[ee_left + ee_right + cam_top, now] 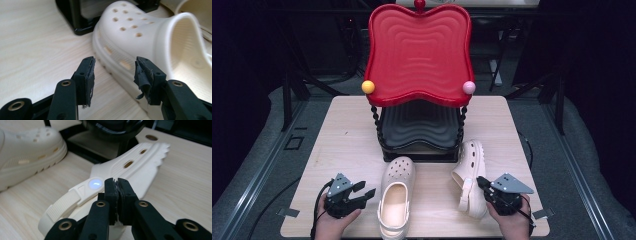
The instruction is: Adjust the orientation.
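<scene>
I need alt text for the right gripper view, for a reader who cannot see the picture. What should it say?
The right gripper has its two black jaws closed on the edge of a cream clog that lies tilted on its side on the light wooden table. A second cream clog stands upright at the left.

A pale wood-grain bench (342, 135) stands on grey carpeted floor (257, 150) under bright light; black metal frame legs (287, 100) rise into darkness behind.

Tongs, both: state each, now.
Left tongs: open, empty, beside the upright cream perforated foam clog.
Right tongs: shut on the edge of the tipped cream clog.
</scene>
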`<action>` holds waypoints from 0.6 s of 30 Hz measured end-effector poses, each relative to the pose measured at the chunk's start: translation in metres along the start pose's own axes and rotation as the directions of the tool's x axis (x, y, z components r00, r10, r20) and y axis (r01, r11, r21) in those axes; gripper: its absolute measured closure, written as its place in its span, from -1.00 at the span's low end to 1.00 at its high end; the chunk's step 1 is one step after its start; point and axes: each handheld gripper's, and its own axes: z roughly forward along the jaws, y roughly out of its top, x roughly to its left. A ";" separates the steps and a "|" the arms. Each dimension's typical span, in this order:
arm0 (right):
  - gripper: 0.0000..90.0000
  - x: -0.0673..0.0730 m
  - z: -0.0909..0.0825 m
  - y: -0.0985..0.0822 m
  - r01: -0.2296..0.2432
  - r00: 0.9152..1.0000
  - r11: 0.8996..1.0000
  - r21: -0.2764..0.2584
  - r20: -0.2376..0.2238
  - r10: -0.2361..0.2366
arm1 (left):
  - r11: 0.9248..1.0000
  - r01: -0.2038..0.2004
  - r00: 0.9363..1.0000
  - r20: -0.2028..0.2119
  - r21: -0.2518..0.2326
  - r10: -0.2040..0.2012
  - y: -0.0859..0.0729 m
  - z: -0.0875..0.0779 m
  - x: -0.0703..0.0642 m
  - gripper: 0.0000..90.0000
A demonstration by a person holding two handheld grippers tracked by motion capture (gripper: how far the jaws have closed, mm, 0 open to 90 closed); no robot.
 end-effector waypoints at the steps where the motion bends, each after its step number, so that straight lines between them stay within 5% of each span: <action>1: 0.95 0.000 0.001 0.000 -0.001 1.000 1.000 -0.001 0.002 0.001 | 1.000 0.006 1.000 -0.005 -0.009 -0.006 -0.001 -0.001 0.002 0.12; 12: 0.97 -0.019 -0.013 -0.010 -0.071 0.996 0.997 -0.032 0.048 0.072 | 0.999 -0.018 1.000 -0.022 -0.041 0.017 -0.006 -0.002 0.010 0.08; 18: 0.98 -0.045 -0.023 -0.021 -0.176 0.979 0.984 -0.009 0.108 0.176 | 0.999 0.010 0.999 -0.031 -0.035 -0.011 -0.008 -0.001 0.014 0.07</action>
